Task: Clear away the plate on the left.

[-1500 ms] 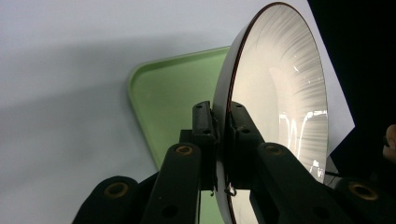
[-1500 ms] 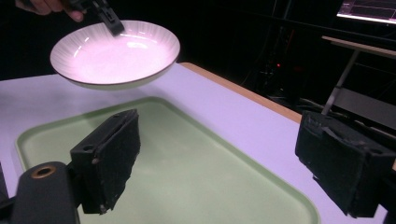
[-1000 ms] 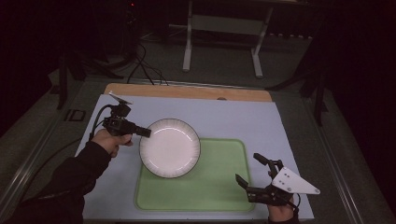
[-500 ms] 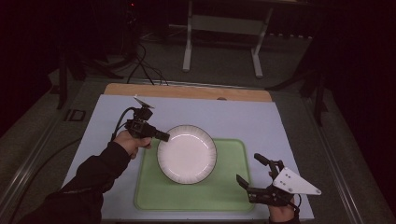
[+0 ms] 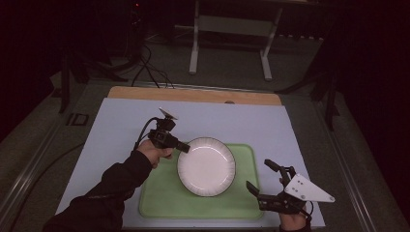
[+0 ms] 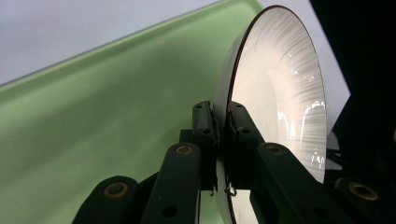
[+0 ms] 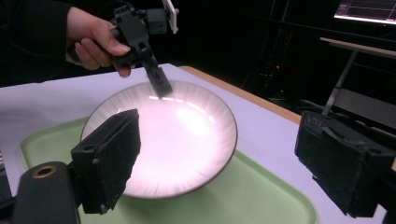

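My left gripper (image 5: 183, 146) pinches the rim of the white plate (image 5: 207, 166), one jaw on each face, holding it over the green tray (image 5: 244, 203). My right gripper (image 5: 265, 180) rests beside the tray, jaws spread wide, the plate ahead of them.

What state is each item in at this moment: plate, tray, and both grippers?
White plate: clamped at its rim, over the tray; whether it rests on the tray I cannot tell.
Green tray: flat on the table, right way up.
Left gripper: jaws shut on the plate's rim.
Right gripper: jaws wide open, holding nothing, beside the tray's right edge.
Table: covered by a pale sheet.
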